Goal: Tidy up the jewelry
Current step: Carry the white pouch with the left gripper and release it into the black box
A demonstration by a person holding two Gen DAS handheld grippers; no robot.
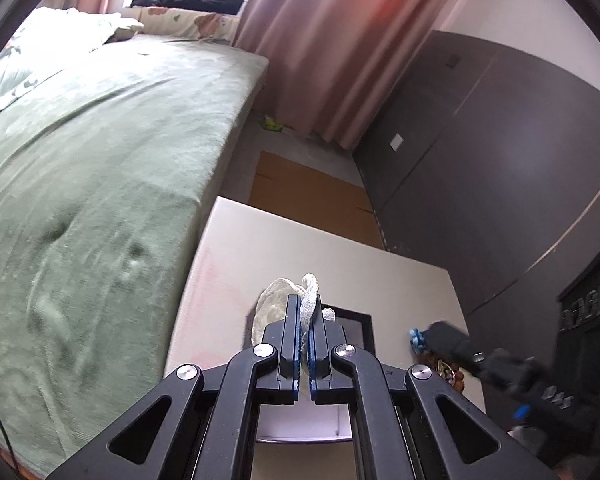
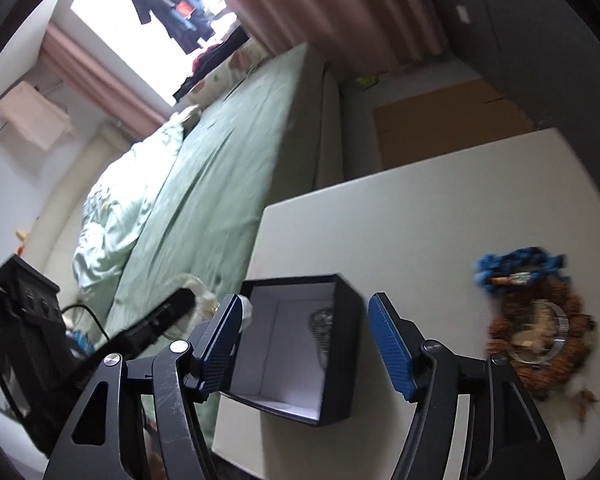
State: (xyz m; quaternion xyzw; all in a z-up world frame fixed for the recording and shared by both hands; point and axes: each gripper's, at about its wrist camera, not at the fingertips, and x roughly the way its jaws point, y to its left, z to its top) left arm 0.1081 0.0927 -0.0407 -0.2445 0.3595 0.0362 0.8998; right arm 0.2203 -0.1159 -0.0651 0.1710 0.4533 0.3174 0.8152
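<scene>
My left gripper (image 1: 309,312) is shut on a clear, pale beaded piece of jewelry (image 1: 310,294) and holds it above the black box (image 1: 360,320). In the right wrist view the open black box (image 2: 300,344) with a white lining stands on the white table (image 2: 420,208); a silver piece (image 2: 320,336) lies inside. My right gripper (image 2: 304,340) is open, its blue pads on either side of the box. A blue beaded piece (image 2: 516,268) and a brown beaded bracelet (image 2: 540,344) lie on the table to the right. The left gripper (image 2: 180,300) shows at the box's left.
A bed with a green sheet (image 1: 100,160) runs along the table's left side. A brown cardboard sheet (image 1: 312,196) lies on the floor beyond the table. Dark cabinets (image 1: 500,160) stand on the right, pink curtains (image 1: 320,40) behind.
</scene>
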